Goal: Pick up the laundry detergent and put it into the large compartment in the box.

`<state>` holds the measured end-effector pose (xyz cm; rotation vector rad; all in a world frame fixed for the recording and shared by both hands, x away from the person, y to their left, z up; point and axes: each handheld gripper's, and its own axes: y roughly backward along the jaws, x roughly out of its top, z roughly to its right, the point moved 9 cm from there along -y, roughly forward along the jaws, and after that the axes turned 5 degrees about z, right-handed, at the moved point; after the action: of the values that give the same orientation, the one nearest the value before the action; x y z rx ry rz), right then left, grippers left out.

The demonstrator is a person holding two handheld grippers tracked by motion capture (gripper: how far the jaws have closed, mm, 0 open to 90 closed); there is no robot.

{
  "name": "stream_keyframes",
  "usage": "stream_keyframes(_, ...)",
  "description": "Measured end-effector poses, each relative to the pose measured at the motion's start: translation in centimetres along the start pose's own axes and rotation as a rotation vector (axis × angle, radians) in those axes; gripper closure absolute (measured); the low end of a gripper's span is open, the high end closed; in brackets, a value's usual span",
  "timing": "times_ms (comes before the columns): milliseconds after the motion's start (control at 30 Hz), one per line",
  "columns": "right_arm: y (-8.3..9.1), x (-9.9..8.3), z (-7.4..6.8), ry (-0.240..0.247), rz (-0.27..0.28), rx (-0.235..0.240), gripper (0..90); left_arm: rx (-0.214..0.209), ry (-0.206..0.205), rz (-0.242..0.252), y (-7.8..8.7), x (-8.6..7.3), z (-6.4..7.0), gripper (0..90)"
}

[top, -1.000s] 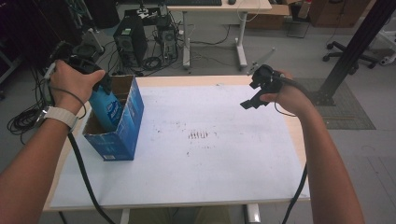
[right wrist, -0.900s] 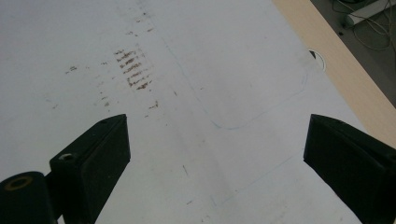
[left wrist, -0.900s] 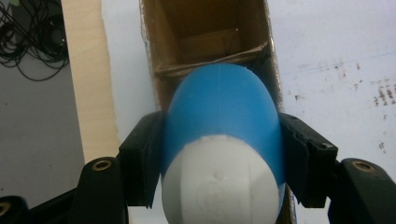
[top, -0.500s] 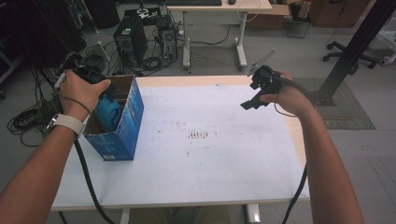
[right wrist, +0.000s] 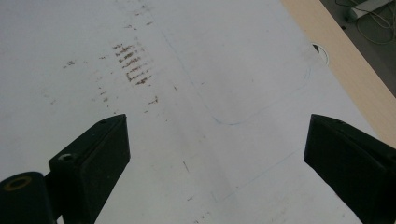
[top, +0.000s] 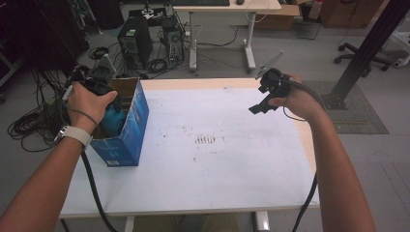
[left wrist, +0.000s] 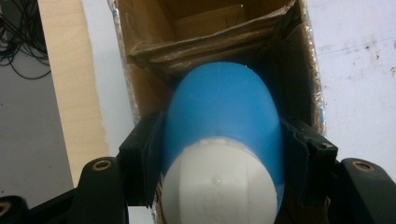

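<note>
At the table's left edge stands an open blue cardboard box [top: 126, 130]. My left gripper [top: 107, 110] hangs over its opening, shut on a blue rounded container [top: 112, 121] that sits partly inside. In the left gripper view the two jaws of the left gripper [left wrist: 222, 144] press both sides of the blue container [left wrist: 219, 107], whose white end faces the camera, above the box's brown interior [left wrist: 210, 28]. My right gripper [top: 258, 102] is held above the table's right side. In the right gripper view the right gripper [right wrist: 215, 154] is wide open with nothing between its jaws.
The white table [top: 217, 183] has brown smudges [top: 205, 140] at its middle and a wooden rim [right wrist: 336, 60]. On the floor beyond are computer towers [top: 133, 46], cables [top: 34, 121], a desk [top: 227, 7], an office chair [top: 367, 53] and a black post [top: 367, 48].
My left gripper has lowered the blue container deeper into the box. The right gripper has stayed where it was, open.
</note>
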<state>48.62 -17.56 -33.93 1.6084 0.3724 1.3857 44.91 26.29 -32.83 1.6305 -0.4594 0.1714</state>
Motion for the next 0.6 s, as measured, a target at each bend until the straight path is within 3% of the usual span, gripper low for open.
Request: stream_keyframes(600, -0.3, -0.3, -0.1, -0.003, -0.001, 0.003, 7.2, -0.003, -0.005, -0.018, -1.7, -0.8, 0.4, 37.8)
